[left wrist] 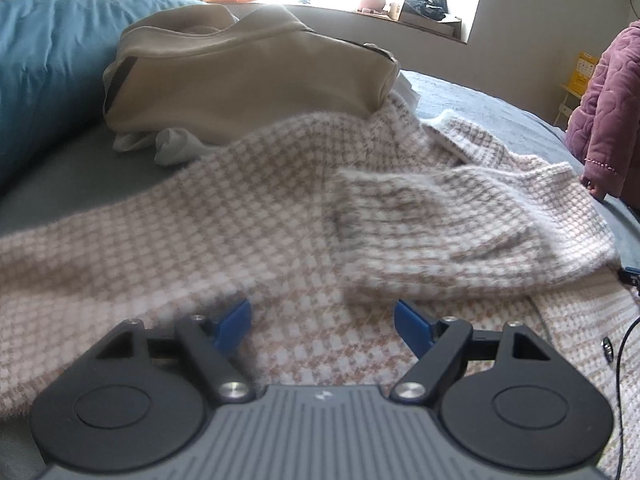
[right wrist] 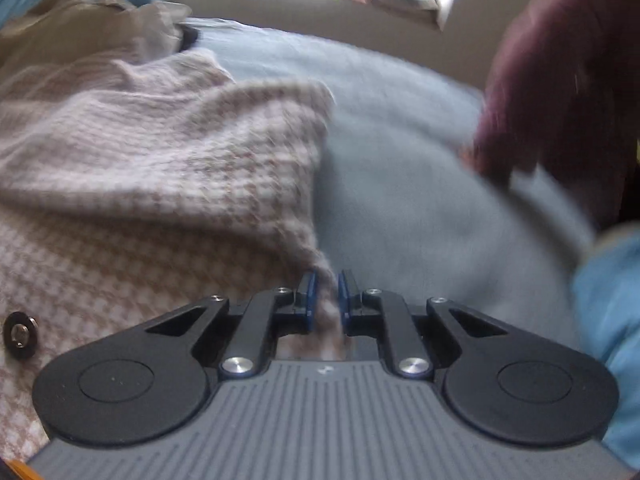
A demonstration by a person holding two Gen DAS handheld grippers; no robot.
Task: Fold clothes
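A pink-and-beige checked knit cardigan (left wrist: 248, 208) lies spread on a grey-blue bed sheet (right wrist: 400, 184). One sleeve (left wrist: 440, 232) is folded across its body. My left gripper (left wrist: 323, 320) hovers just above the cardigan's near part, open, with nothing between its blue pads (left wrist: 234, 320). In the right wrist view the cardigan (right wrist: 160, 168) fills the left half, and a dark button (right wrist: 19, 334) shows near its edge. My right gripper (right wrist: 327, 296) is shut on the cardigan's right edge, with a strip of the checked fabric pinched between its pads. This view is blurred.
A beige garment (left wrist: 240, 68) is heaped behind the cardigan, on top of white cloth (left wrist: 172, 146). A blue duvet (left wrist: 48, 60) rises at the left. A person in a mauve quilted jacket (left wrist: 612, 112) stands at the bed's right side. A window sill (left wrist: 400, 20) with clutter is at the back.
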